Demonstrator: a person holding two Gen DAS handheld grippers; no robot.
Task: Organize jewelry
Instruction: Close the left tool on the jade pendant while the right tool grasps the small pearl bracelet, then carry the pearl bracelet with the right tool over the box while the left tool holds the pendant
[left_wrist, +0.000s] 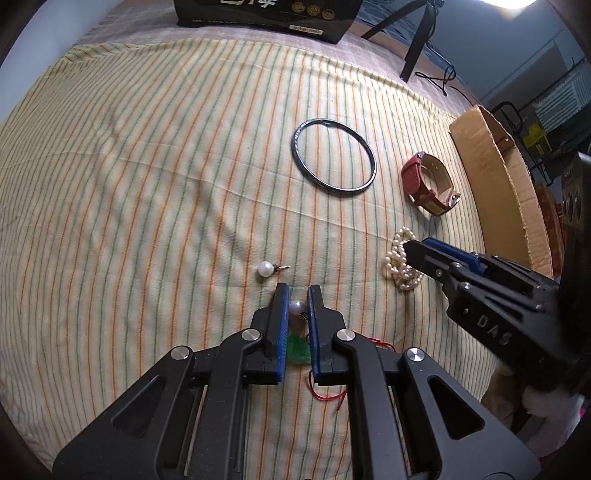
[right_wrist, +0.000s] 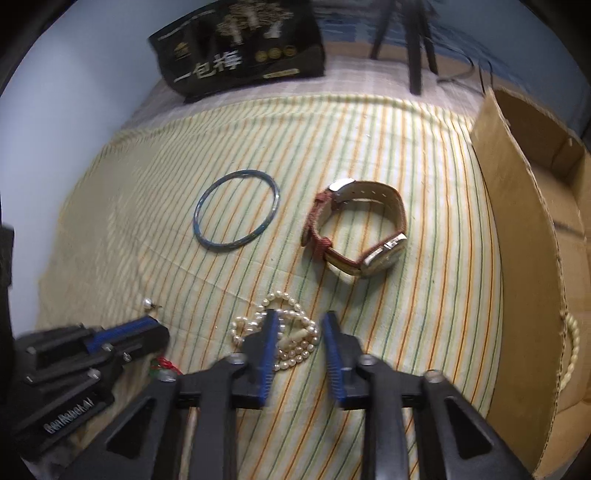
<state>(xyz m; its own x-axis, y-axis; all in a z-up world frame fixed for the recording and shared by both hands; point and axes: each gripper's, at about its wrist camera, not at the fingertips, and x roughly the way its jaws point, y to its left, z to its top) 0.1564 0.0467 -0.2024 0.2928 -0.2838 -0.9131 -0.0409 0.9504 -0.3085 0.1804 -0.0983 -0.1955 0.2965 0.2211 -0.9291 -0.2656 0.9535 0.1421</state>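
On the striped cloth (left_wrist: 147, 184) lie a dark bangle (left_wrist: 334, 158), a red-strapped watch (left_wrist: 430, 184), a pearl bracelet (left_wrist: 400, 262) and a loose pearl earring (left_wrist: 266, 268). My left gripper (left_wrist: 298, 293) has its jaws narrowly apart around a second pearl earring (left_wrist: 297, 307), above a green pendant on red cord (left_wrist: 300, 350); contact is unclear. My right gripper (right_wrist: 300, 319) is open over the pearl bracelet (right_wrist: 284, 332), its left finger lying over the beads. The bangle (right_wrist: 236, 210) and watch (right_wrist: 360, 232) lie beyond it.
A cardboard box (right_wrist: 524, 258) stands at the right edge of the cloth, a beaded strand (right_wrist: 570, 350) hanging on its wall. A black printed bag (right_wrist: 240, 48) and tripod legs (right_wrist: 413, 44) stand at the back. The box also shows in the left wrist view (left_wrist: 498, 184).
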